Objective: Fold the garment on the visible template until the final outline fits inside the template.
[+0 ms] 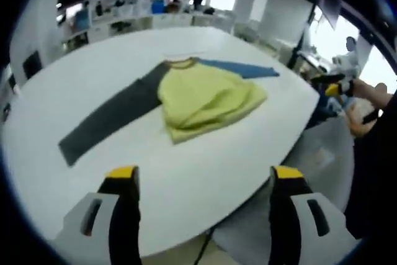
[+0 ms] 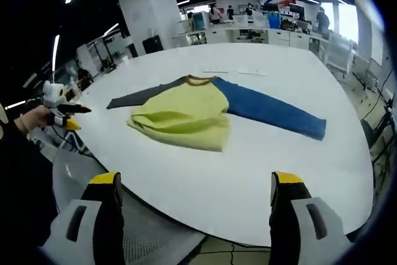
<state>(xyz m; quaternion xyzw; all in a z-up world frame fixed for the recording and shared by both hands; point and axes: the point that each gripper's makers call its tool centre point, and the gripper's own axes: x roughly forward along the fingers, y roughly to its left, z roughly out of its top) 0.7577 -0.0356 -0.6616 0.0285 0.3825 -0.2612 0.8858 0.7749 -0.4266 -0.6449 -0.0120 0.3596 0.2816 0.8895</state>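
A long-sleeved shirt lies on the white table, its yellow-green body rumpled and doubled over on itself at the hem. Its dark grey sleeve stretches flat toward the left, and its blue sleeve lies flat to the right. My left gripper hovers open at the near table edge, well short of the shirt. In the right gripper view the yellow-green body, blue sleeve and grey sleeve lie ahead of my right gripper, which is open and holds nothing.
A faint thin line marks the table beyond the collar. Grey chair seats stand against the table edge. Each hand-held gripper shows in the other's view. Desks and people are far behind.
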